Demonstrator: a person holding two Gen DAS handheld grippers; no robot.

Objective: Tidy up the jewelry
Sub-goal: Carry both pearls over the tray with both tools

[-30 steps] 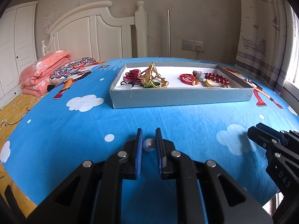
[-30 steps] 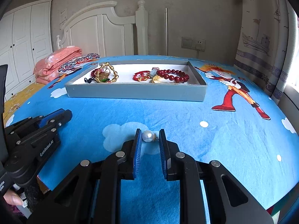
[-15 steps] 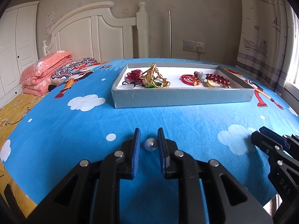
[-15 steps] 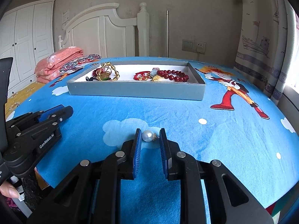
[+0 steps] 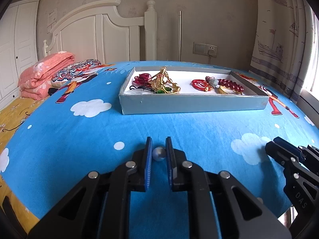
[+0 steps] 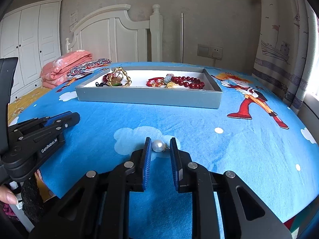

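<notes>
My left gripper [image 5: 158,144] is shut on a grey pearl [image 5: 158,154], held low over the blue bedspread. My right gripper [image 6: 160,144] is shut on a white pearl earring [image 6: 158,145] with a small gold fitting, also low over the bedspread. A grey tray [image 5: 191,104] lies ahead with a red rose piece, gold bangle [image 5: 165,81], red cord bracelet [image 5: 200,84] and dark red bead bracelet [image 5: 229,83] in it. The tray also shows in the right wrist view [image 6: 149,98]. Each gripper is seen from the other's camera: the right [image 5: 295,165], the left [image 6: 39,137].
A folded pink quilt [image 5: 43,73] and patterned pillow [image 5: 75,72] lie at the left by the white headboard [image 5: 103,33]. A curtain [image 5: 279,39] hangs at the right. The bed edge is close below both grippers.
Both grippers have moved slightly away from the tray while keeping their pearls. The tray looks a little farther off.
</notes>
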